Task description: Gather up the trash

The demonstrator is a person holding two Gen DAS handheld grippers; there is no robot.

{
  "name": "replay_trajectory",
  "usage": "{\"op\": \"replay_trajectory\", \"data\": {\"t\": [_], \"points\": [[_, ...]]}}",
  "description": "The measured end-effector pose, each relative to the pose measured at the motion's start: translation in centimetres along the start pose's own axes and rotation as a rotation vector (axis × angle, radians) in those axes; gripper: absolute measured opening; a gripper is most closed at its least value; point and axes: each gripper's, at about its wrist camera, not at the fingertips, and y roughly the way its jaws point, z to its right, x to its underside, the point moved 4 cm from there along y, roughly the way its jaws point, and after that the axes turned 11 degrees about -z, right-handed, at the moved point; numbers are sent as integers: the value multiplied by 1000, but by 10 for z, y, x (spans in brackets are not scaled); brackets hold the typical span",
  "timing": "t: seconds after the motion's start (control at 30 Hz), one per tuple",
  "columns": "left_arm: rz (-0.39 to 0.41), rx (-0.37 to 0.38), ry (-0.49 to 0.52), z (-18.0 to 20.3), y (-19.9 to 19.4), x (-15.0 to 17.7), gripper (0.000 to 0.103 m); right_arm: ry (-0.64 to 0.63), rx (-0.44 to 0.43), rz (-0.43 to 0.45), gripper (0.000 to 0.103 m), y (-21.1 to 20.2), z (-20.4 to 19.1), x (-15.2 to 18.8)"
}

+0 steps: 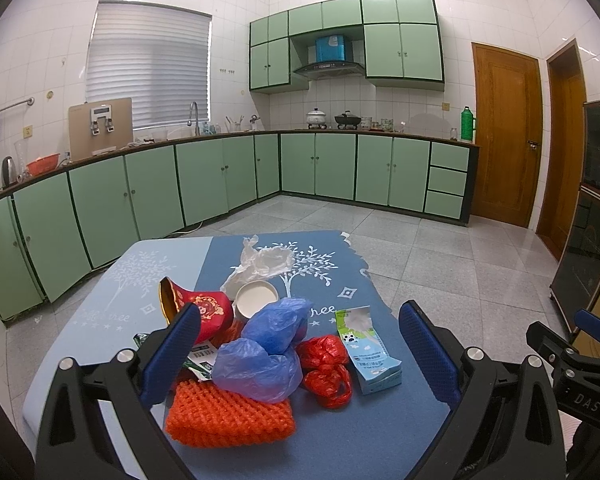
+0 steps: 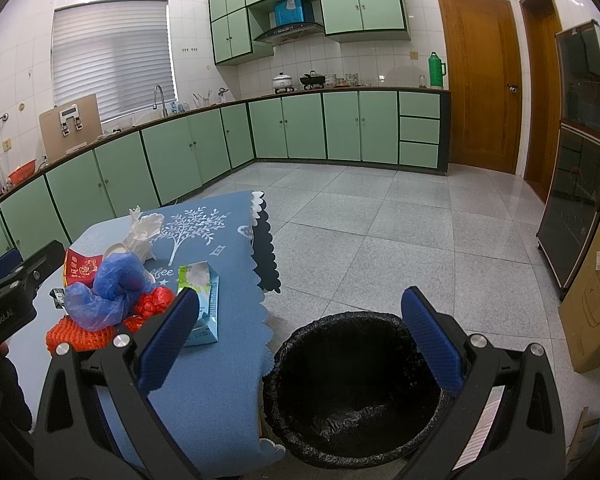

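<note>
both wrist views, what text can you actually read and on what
"DAS" on the right claw body.
"GenRobot.AI" on the left claw body.
"ffee" on the blue tablecloth.
"thee" on the same cloth.
Milk carton, red packet, cardboard box: print unreadable.

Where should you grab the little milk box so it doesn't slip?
Probably grip the milk carton across its two long flat sides, coming down from above. It lies flat on the table with bare cloth to its right, so the left gripper's open fingers fit there.
</note>
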Motion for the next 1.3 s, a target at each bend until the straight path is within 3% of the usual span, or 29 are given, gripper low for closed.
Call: {"op": "replay_trajectory", "data": {"t": [0.6, 0.97, 1.13, 1.3], "points": [[-2, -9, -18, -17, 5, 1, 97, -13, -19, 6, 98, 10, -9, 0], [-45, -166, -76, -87, 22, 8, 97, -67, -135, -5, 98, 45, -57, -7], [-62, -190, -129, -115, 32, 16, 97, -132, -150, -25, 98, 70, -87, -6], [-69, -204, -109, -120, 38, 24, 97, -149, -139, -72, 98, 95, -96, 3]]}}
